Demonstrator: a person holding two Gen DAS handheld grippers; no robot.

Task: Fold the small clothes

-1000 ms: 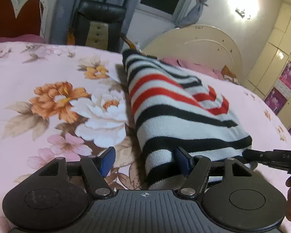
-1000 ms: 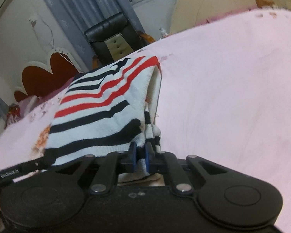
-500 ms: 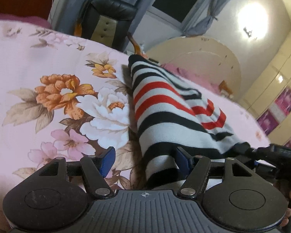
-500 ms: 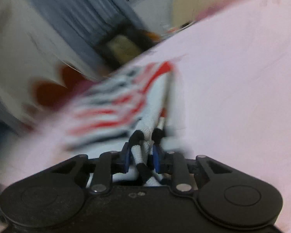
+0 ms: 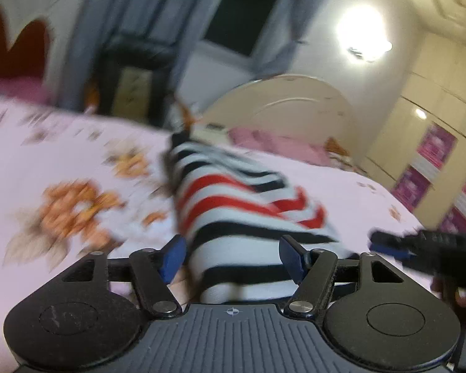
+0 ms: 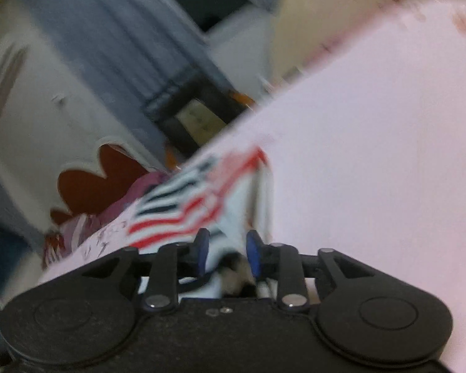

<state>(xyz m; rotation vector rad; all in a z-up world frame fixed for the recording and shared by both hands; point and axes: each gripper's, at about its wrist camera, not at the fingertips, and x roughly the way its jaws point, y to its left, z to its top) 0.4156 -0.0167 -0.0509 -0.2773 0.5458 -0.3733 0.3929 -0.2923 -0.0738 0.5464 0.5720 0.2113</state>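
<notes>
A small knit sweater point(image 5: 248, 227) with white, black and red stripes lies folded on the pink floral bedspread point(image 5: 62, 186). My left gripper point(image 5: 233, 256) is open, its blue pads on either side of the sweater's near edge. My right gripper point(image 6: 226, 250) is open, its jaws parted a little around the sweater's near edge point(image 6: 202, 214), which lies loose between the pads. The right gripper also shows in the left wrist view point(image 5: 419, 245), at the sweater's right side. Both views are blurred by motion.
A black chair point(image 5: 133, 84) and grey curtains stand beyond the bed's far edge. A cream headboard point(image 5: 282, 115) with pink pillows is at the back right. Wardrobe doors point(image 5: 435, 161) line the right wall. A red heart-shaped board point(image 6: 99, 183) stands at the left.
My right gripper has opened from shut on the sweater's edge and swung to a tilted angle. My left gripper stays open and has shifted right, now straddling the sweater.
</notes>
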